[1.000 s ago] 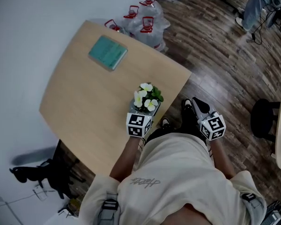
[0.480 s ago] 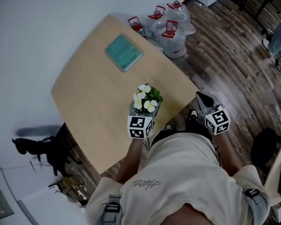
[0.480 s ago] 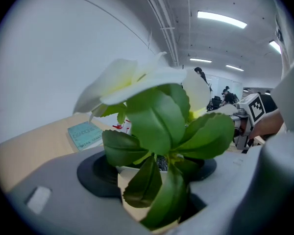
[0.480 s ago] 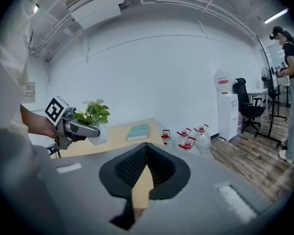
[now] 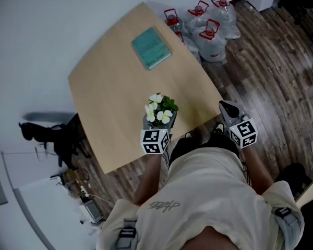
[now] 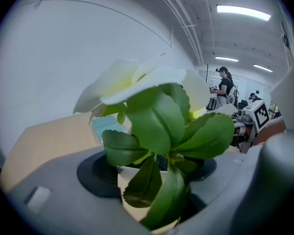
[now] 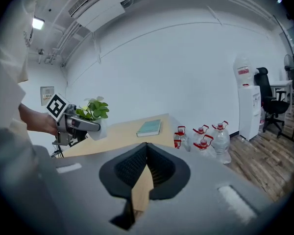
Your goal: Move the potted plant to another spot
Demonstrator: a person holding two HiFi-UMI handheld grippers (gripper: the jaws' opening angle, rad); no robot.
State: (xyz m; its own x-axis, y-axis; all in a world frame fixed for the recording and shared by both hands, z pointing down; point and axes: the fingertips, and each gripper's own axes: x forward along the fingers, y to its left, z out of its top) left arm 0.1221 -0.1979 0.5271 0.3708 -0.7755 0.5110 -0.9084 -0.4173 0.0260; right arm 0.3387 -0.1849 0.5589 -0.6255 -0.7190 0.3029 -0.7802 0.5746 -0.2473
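To the left we see the light wooden table (image 5: 104,92), with a teal book (image 5: 152,48) lying flat toward its far side. Nearer the table's close edge we hold the potted plant (image 5: 159,111) in our left gripper (image 5: 157,126), whose marker cube sits just below the white flowers in the head view. In the left gripper view the jaws stand wide, one on each side of the small white pot (image 6: 131,180), pinching it, with green leaves and a white bloom filling the space above. The right gripper view shows the pot clamped at that gripper's tip over the tabletop. Whether its base touches the wood we cannot tell. Further right, our right gripper (image 5: 228,108) hangs off the table's corner over the dark wooden floor (image 5: 281,87), apart from the plant. Its jaws are pressed together at the tips with nothing between them. At the upper right, clear water bottles (image 5: 211,30) with red caps stand on the floor just beside the table.
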